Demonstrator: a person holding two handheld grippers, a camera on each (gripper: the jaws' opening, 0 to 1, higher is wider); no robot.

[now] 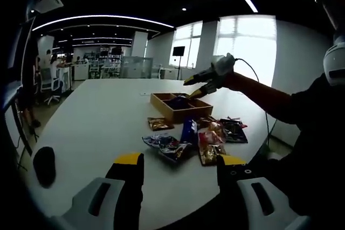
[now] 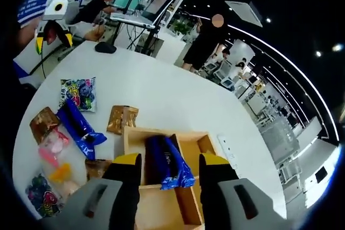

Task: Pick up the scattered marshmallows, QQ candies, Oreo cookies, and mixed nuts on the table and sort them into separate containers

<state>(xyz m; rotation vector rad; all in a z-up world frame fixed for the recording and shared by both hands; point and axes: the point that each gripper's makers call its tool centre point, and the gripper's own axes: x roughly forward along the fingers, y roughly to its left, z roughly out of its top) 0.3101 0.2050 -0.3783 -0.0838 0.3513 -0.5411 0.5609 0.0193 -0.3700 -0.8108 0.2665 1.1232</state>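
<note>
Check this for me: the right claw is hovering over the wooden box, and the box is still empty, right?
Not quite. The right claw does hover over the wooden box, but the box is not empty: the right gripper view shows blue packets lying in one of its compartments. The other snack packets lie on the table beside the box.

1. An open-plan office or lab, seen around the large white rounded table (image 1: 97,117).
2. Beyond the table's far end: desks, swivel chairs (image 1: 53,87) and shelving.
3. Past its edge, people stand by computer monitors (image 2: 156,5).
4. Overhead, curved white ceiling light strips (image 1: 102,19).
</note>
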